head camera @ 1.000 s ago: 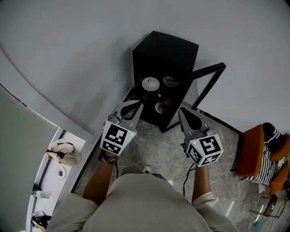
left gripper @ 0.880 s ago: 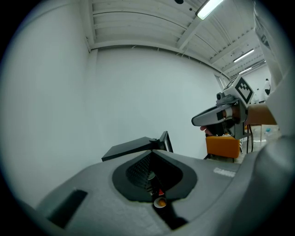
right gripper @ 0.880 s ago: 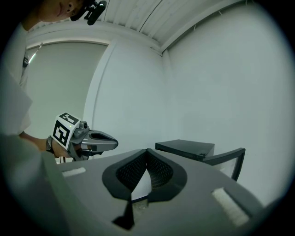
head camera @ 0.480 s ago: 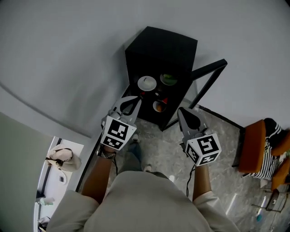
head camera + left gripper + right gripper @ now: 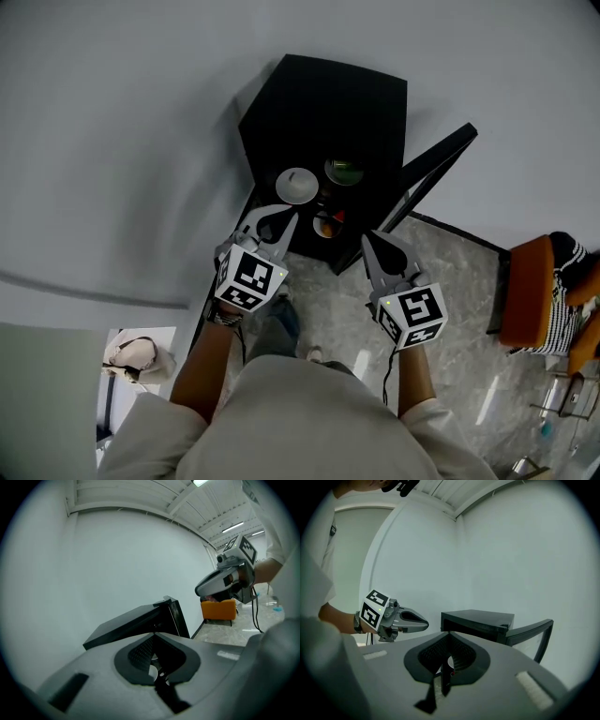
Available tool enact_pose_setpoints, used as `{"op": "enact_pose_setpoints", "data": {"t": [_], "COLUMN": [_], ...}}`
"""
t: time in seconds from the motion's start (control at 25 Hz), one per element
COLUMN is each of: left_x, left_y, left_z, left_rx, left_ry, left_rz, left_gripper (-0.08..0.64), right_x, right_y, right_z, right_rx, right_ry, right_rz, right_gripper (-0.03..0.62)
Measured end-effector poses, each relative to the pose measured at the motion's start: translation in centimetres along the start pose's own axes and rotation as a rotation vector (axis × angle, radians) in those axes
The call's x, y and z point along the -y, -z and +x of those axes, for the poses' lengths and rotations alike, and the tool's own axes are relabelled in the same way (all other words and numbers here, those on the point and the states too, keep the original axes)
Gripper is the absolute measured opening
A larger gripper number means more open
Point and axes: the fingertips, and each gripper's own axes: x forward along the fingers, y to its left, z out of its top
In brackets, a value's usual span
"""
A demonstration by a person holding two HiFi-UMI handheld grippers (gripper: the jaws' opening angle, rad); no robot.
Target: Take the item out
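Observation:
A black cabinet (image 5: 328,103) stands on the floor against the white wall, its glass door (image 5: 436,159) swung open to the right. Inside I see a white dish (image 5: 296,185), a green bowl (image 5: 344,172) and, lower down, an orange item (image 5: 325,225) with something red beside it. My left gripper (image 5: 285,217) is shut and empty, its tip just in front of the cabinet's lower left, below the white dish. My right gripper (image 5: 367,239) is also shut and empty, near the lower right of the opening. The left gripper view shows the cabinet (image 5: 136,620) over the closed jaws.
An orange chair (image 5: 525,300) with striped cloth on it stands at the right on the marble floor. A cable hangs from the right gripper. A white ledge with a bag (image 5: 131,352) lies at the lower left. The person's feet (image 5: 281,319) are below the grippers.
Both grippers have moved forward and lower toward the open cabinet, which now looks larger and closer. Both stay shut and hold nothing.

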Motion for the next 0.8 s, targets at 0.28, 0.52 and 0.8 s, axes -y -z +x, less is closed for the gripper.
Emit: {"op": "enact_pose_setpoints", "data": {"t": [0.28,0.52,0.8], "left_x": [-2.8,-3.7,-3.7], "left_y": [4.1,8.6,14.1], "left_z": [6.4,10.9,14.6], "left_rx": [-0.089,-0.193,-0.297], "left_ry": [0.065,0.118,0.166], "left_rz": [0.072,0.132,0.118], "left_gripper": [0.017,0.044,0.064], "right_x": [2.4,3.3,4.3], "right_y": [1.7,3.6,6.8], "right_z": [5.3,7.9,10.1], "right_rx": [-0.056,-0.103,-0.169], "right_ry": [0.039,0.057,0.095], "right_rz": [0.022,0.025,0.089], "right_gripper": [0.008,0.008,0.008]}}
